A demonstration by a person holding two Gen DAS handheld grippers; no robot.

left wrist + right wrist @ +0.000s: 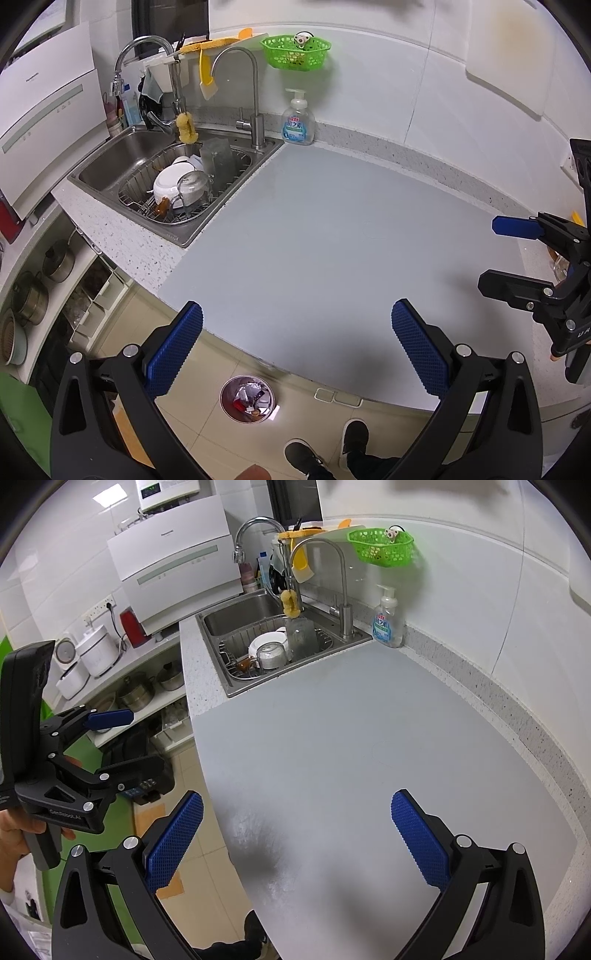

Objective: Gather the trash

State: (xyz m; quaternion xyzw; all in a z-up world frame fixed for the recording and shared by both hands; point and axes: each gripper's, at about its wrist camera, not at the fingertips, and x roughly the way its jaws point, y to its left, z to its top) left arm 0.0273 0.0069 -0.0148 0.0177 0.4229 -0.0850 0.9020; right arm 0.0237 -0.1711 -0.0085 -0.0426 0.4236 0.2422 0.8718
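A small round trash bin (247, 399) stands on the tiled floor below the counter's front edge, with wrappers and scraps inside. My left gripper (297, 350) hangs open above the counter edge and the bin, nothing between its blue pads. It also shows at the left of the right wrist view, left gripper (136, 742), open and held by a hand (14, 834). My right gripper (297, 834) is open and empty over the grey counter mat (351, 738). In the left wrist view the right gripper (496, 254) sits at the right edge. I see no loose trash on the mat.
A steel sink (110, 158) with a dish rack (184, 184) of bowls is at the back left, beside a soap bottle (298, 120). A green basket (295, 51) hangs on the wall. The person's shoes (352, 439) stand on the floor near the bin. Shelves with pots (140, 694) lie left.
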